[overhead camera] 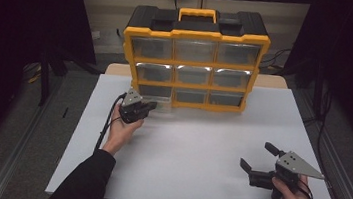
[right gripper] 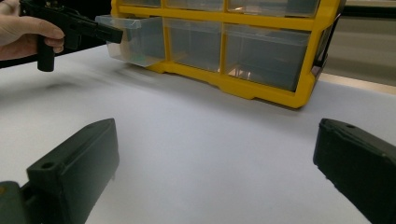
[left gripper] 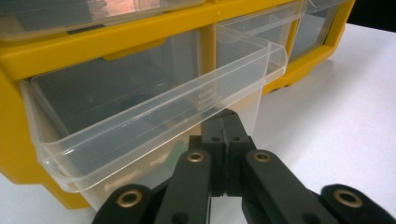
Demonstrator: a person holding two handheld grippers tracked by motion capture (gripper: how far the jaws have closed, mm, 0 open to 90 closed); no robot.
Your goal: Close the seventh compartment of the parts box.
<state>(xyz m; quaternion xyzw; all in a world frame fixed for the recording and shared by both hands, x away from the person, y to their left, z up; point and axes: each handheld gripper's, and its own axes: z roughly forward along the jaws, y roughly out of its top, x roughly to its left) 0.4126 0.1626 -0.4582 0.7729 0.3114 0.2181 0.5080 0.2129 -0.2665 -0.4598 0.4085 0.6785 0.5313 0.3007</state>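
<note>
Where the yellow-and-black parts organizer (overhead camera: pixel 194 56) stands upright at the far side of the white table (overhead camera: pixel 199 147), its nine clear drawers face the person in three rows of three. Eight drawers sit flush in the frame. The bottom-left drawer (left gripper: pixel 154 107) is pulled partway out toward the person; its clear front lip overhangs the table.

Left hand-held gripper (overhead camera: pixel 149 107): positioned at the front of the pulled-out drawer, held by the left hand (overhead camera: pixel 121 126). In the left gripper view the two black jaws stand pressed together, tips meeting just below the drawer's front lip. They appear to pinch the lower front tab of the drawer, though the clear plastic makes the exact contact hard to confirm. In the right gripper view the same gripper's jaws meet the drawer's front edge (right gripper: pixel 112 23). Small items lie inside the drawer, including a pale green one (left gripper: pixel 172 156); their kind cannot be told.

Right hand-held gripper (overhead camera: pixel 255 162): held low over the near right part of the table by the right hand (overhead camera: pixel 292 195), well apart from the organizer. Its jaws stand wide apart with nothing between them, and bare table surface shows through the gap in the right gripper view. A grey three-cornered plate (overhead camera: pixel 298 163) sits on top of it.
</note>
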